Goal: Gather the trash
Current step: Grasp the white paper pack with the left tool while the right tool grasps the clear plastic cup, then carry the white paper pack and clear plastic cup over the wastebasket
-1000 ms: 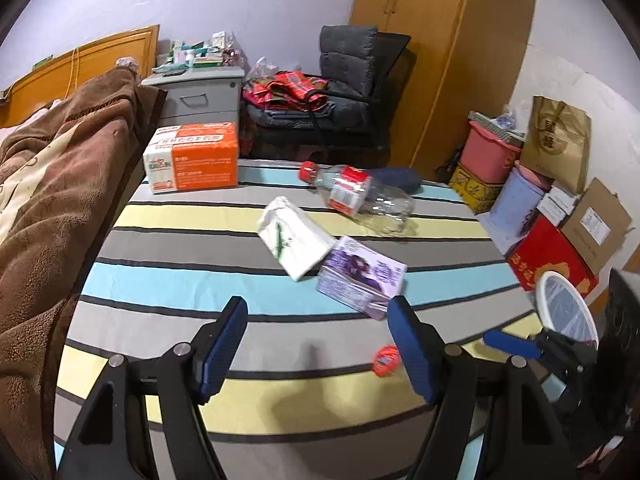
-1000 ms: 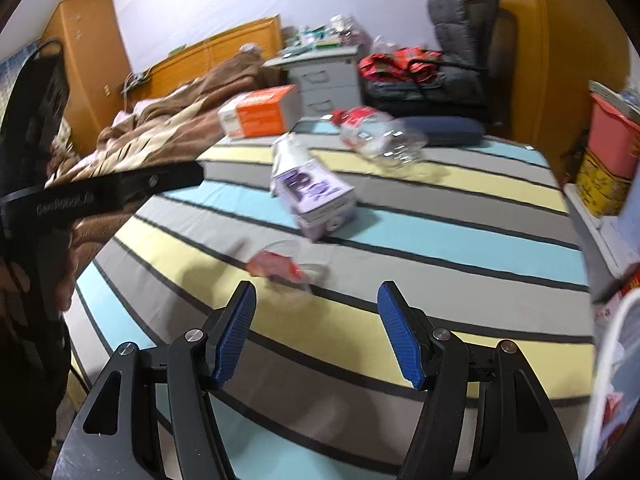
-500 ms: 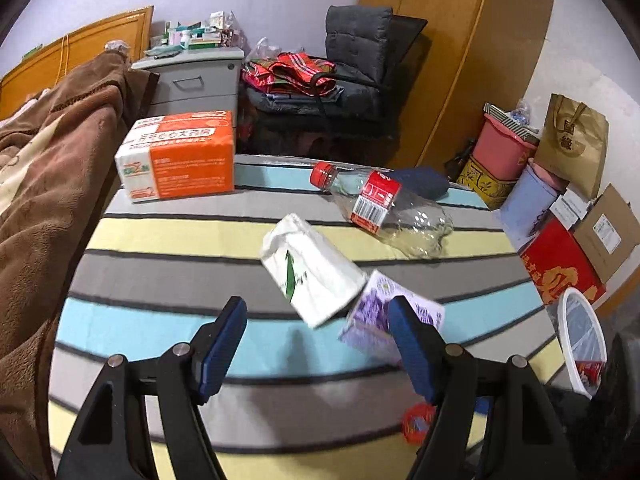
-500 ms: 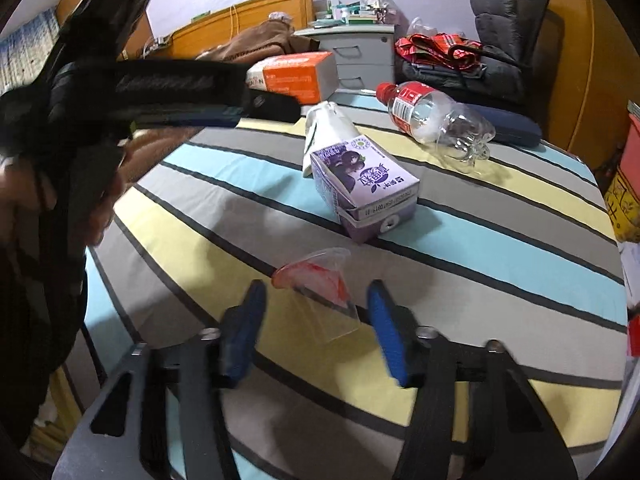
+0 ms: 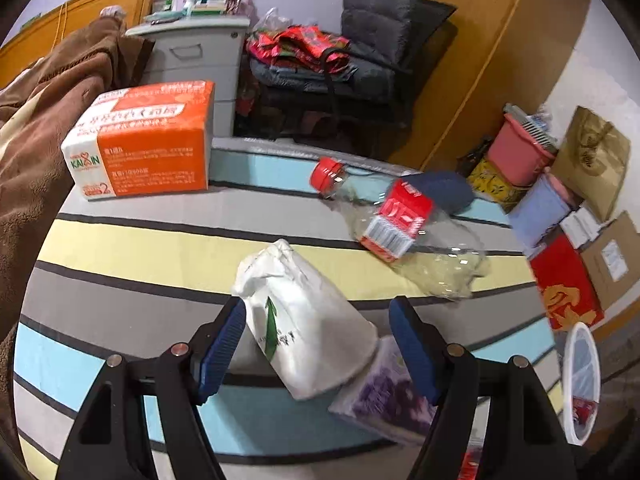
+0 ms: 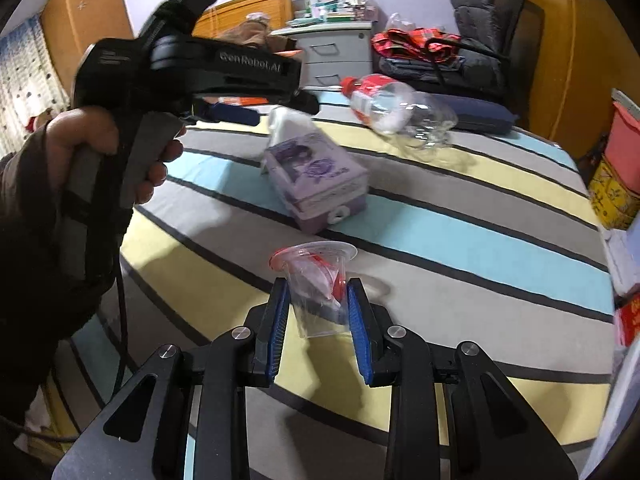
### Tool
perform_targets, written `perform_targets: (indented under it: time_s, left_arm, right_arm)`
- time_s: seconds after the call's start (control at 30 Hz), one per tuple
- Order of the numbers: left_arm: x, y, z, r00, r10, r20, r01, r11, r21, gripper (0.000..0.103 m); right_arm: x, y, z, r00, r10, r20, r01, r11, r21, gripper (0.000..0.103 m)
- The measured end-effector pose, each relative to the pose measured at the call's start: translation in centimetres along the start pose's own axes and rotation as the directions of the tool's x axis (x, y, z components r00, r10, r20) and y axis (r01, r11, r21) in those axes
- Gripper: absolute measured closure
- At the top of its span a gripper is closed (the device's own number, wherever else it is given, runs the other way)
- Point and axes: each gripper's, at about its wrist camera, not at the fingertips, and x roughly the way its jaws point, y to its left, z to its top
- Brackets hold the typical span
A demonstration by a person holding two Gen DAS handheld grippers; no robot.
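On the striped bed, a white paper packet (image 5: 308, 328) lies between the open fingers of my left gripper (image 5: 318, 340), untouched by the pads. A purple carton (image 5: 380, 396) lies just right of it and shows in the right wrist view (image 6: 316, 176). A clear plastic bottle with red cap and label (image 5: 400, 232) lies farther back and shows in the right wrist view (image 6: 396, 108). My right gripper (image 6: 316, 312) is shut on a clear plastic cup with a red lid (image 6: 316, 280). The left gripper's body (image 6: 188, 68) fills the upper left of the right wrist view.
An orange-and-white box (image 5: 144, 144) sits at the bed's far left by a brown blanket (image 5: 44, 120). A white bin (image 5: 582, 380) stands on the floor at the right. A grey drawer unit (image 5: 196, 56), a chair with clothes (image 5: 340, 64) and boxes (image 5: 568, 292) stand beyond.
My left gripper moved forward until the white packet came between its fingers. My right gripper moved onto the clear cup and closed on it.
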Motion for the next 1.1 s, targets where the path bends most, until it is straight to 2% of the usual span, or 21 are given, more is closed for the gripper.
perform_targets:
  time_s: [0.23, 0.37, 0.53, 0.63, 0.83, 0.93, 1.1]
  left_arm:
    - [2.2, -0.3, 0.2, 0.998, 0.056, -0.035, -0.057, 0.998, -0.011, 0.027]
    - [3.1, -0.1, 0.6, 0.997, 0.061, -0.051, -0.062, 0.998, -0.027, 0.027]
    - [3.3, -0.8, 0.6, 0.994, 0.101, -0.044, -0.101, 0.995, 0.006, 0.027]
    - [3.3, -0.8, 0.5, 0.992, 0.12, -0.036, -0.12, 0.993, 0.009, 0.032]
    - [2.6, -0.1, 0.3, 0.996, 0.086, -0.01, -0.086, 0.996, -0.017, 0.043]
    - [1.8, 0.0, -0.1, 0.995, 0.095, 0.017, -0.095, 0.995, -0.011, 0.05]
    - [1.3, 0.3, -0.2, 0.994, 0.11, 0.023, -0.11, 0.994, -0.011, 0.052]
  right_arm:
    - [-0.4, -1.5, 0.0, 1.0, -0.011, 0.023, 0.01, 0.999, 0.05, 0.072]
    - [-0.3, -1.6, 0.1, 0.999, -0.015, 0.032, 0.013, 0.998, 0.06, 0.072]
    - [-0.5, -2.2, 0.0, 0.999, -0.018, 0.047, 0.015, 0.997, 0.07, 0.072]
    - [-0.8, -2.4, -0.1, 0.998, -0.018, 0.058, 0.014, 0.997, 0.075, 0.072]
    - [-1.0, -2.9, -0.1, 0.997, -0.024, 0.07, 0.017, 0.995, 0.095, 0.072]
    - [-1.2, -3.1, -0.2, 0.997, -0.026, 0.077, 0.018, 0.994, 0.107, 0.072]
    - [-1.5, -3.4, -0.3, 0.996, -0.035, 0.087, 0.023, 0.991, 0.128, 0.072]
